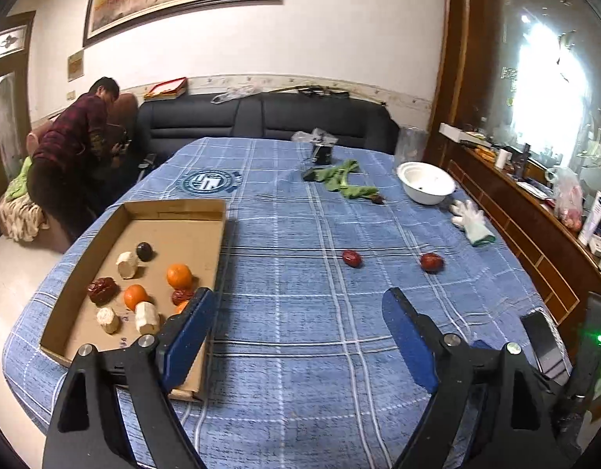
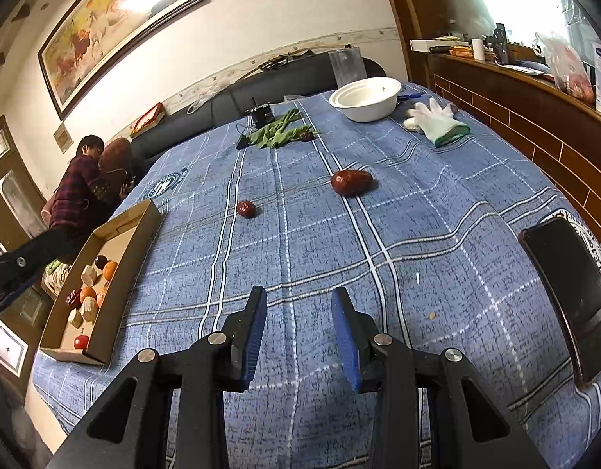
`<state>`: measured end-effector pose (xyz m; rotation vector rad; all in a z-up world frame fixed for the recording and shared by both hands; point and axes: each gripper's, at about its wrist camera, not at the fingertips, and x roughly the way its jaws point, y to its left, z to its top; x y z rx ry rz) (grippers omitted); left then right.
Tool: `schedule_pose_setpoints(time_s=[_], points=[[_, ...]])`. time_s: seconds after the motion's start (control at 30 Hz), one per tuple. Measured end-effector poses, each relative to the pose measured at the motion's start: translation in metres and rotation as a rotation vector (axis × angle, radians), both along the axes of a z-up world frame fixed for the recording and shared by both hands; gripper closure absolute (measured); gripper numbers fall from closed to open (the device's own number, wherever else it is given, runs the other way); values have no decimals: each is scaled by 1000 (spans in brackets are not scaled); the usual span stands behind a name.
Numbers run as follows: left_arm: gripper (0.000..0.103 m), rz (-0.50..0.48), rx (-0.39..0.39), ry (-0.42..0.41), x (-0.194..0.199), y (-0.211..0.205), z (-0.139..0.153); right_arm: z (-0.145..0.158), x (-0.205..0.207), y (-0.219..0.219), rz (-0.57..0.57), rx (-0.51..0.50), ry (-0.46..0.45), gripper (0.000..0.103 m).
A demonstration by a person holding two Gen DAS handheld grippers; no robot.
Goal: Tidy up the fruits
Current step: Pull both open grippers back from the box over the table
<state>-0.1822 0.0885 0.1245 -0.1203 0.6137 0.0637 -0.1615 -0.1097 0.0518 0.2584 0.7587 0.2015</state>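
Observation:
A shallow cardboard tray [image 1: 218, 234] [image 2: 144, 222] lies on the left of the blue checked tablecloth [image 1: 300, 312]. It holds oranges [image 1: 179, 275], red dates [image 1: 102, 290], pale root chunks [image 1: 127, 264] and a dark round fruit [image 1: 145, 251]. Two red dates lie loose on the cloth: one [image 1: 351, 258] [image 2: 246, 208] nearer the tray, one [image 1: 431, 262] [image 2: 351, 182] further right. My left gripper [image 1: 298, 299] stands wide open with nothing in it, its left finger over the tray's right edge. My right gripper [image 2: 299, 297] is open and empty, short of both dates.
At the far end lie a white bowl [image 1: 426, 182] [image 2: 366, 97], a white glove [image 1: 471, 221] [image 2: 435, 119], green leaves [image 1: 345, 179] [image 2: 279, 131] and a small dark device [image 1: 322, 152]. A black phone [image 2: 570, 297] rests at the right. A person [image 1: 72, 148] bends by the sofa.

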Motion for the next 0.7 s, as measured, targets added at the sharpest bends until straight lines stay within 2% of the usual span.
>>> schedule_pose_setpoints(time_s=[0.13, 0.3, 0.5, 0.7], points=[[17, -52, -37, 47, 0, -8, -9, -4, -4, 5, 11, -13, 5, 65], [17, -89, 3, 83, 2, -25, -20, -8, -5, -1, -21, -18, 14, 65], [17, -100, 8, 111, 6, -25, -28, -13, 0, -5, -46, -23, 37, 65], [17, -112, -26, 145, 15, -19, -37, -15, 5, 5, -37, -55, 45, 65]])
